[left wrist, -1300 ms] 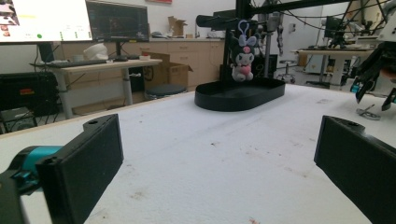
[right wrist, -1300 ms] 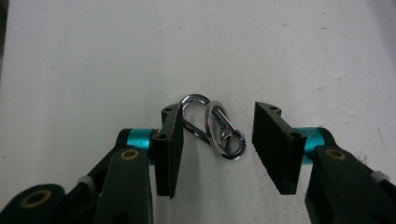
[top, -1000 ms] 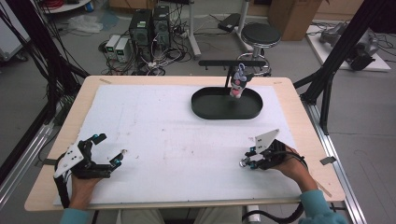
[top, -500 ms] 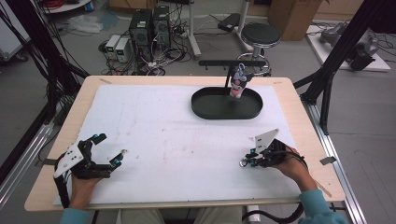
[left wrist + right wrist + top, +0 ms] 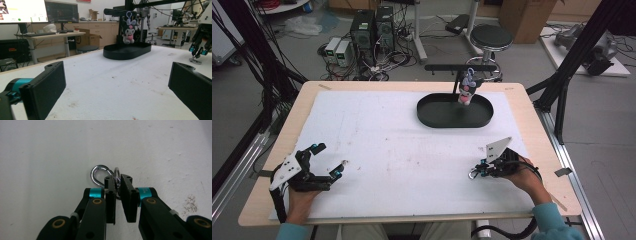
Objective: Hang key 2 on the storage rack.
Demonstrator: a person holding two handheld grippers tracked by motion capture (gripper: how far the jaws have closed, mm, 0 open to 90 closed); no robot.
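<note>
A silver carabiner clip (image 5: 98, 173) with a key ring (image 5: 116, 173) lies on the white table mat (image 5: 402, 145) at the front right. My right gripper (image 5: 118, 180) points down at it; its jaws have just been closing, and the ring sits pinched between the tips. In the high view the right gripper (image 5: 474, 173) is at the mat's right front. My left gripper (image 5: 330, 156) rests at the front left, open wide, with nothing between its jaws (image 5: 117, 75). A small plush toy (image 5: 467, 87) hangs from a black stand over an oval black tray (image 5: 432, 116).
The tray and stand (image 5: 120, 55) are at the far right of the table. Beyond the table are a stool (image 5: 492, 37), computer boxes and cables on the floor. Black frame posts rise at both sides of the table.
The right gripper's jaws have drawn closer together over the metal clip. Both hands have kept their places.
</note>
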